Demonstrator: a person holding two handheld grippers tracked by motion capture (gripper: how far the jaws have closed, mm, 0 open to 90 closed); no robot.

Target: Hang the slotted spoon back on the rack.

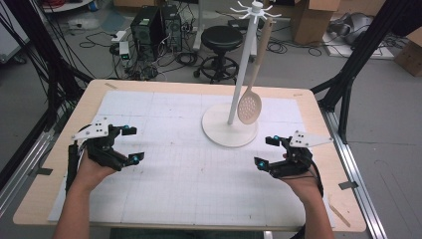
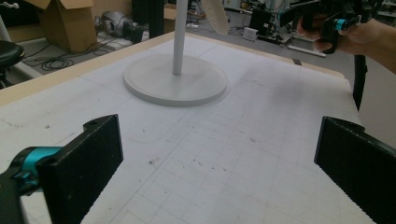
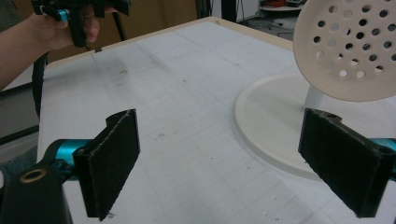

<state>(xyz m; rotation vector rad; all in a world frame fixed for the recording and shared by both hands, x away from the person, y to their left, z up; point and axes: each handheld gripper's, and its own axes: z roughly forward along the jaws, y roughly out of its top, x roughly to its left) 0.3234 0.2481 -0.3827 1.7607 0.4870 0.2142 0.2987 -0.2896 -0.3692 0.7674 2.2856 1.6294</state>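
Both grippers are held above the gridded white mat (image 1: pixel 189 169) with jaws spread wide and nothing between them. Left gripper (image 1: pixel 132 144) is seen in the high view over the mat's left part, carried by the left hand (image 1: pixel 92 172), its grey three-cornered plate (image 1: pixel 92 129) on top; in the left gripper view its two black pads (image 2: pixel 84 163) stand far apart with bare mat between. Right gripper (image 1: pixel 266 151) is held by the right hand (image 1: pixel 303 181) over the mat's right part, jaws likewise apart; in the right gripper view the pads (image 3: pixel 112 158) are well separated, again with bare mat between. Ahead of the right gripper, and near it, the round white base (image 1: pixel 214 129) of a utensil stand (image 1: pixel 241 64) rests on the mat; the same base is seen farther ahead of the left gripper (image 2: pixel 175 84). A beige slotted spoon (image 1: pixel 250 102) is hung from a hook at the stand's top, its perforated bowl hanging low over the base, just beside the post; in the right gripper view the bowl (image 3: pixel 348 46) is seen above and beyond the right-hand jaw, apart from it. Beyond the table, a black stool (image 1: pixel 221 40) and computer towers (image 1: pixel 154 27) are noted on the floor
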